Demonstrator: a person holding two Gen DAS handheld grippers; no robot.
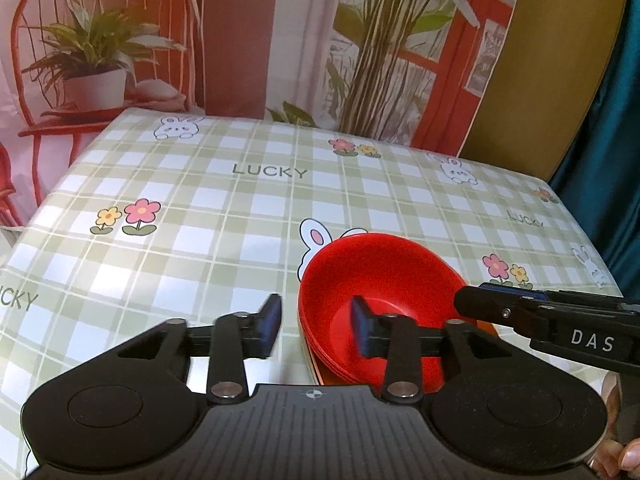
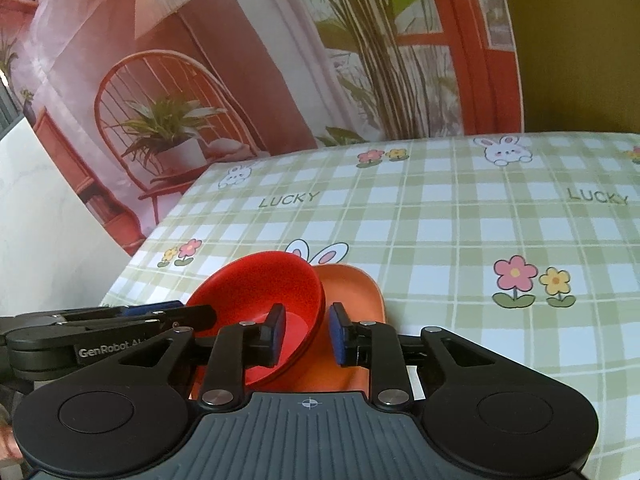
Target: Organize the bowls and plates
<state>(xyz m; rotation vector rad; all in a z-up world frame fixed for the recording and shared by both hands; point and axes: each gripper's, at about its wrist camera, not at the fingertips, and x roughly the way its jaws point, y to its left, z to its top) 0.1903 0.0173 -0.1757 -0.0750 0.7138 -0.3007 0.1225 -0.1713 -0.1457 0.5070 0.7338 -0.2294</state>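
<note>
Checked tablecloth, glossy red bowls, stacked, tilted

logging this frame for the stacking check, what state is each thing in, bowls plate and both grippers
red bowls: nested in a stack, tilted, right way up, empty.
orange plate: flat on the tablecloth, under the red stack.
left gripper: open, fingers straddling the near rim of the red stack, not clamped.
right gripper: open, fingers either side of the bowl rim, gap visible.
tablecloth: spread flat over the table.
</note>
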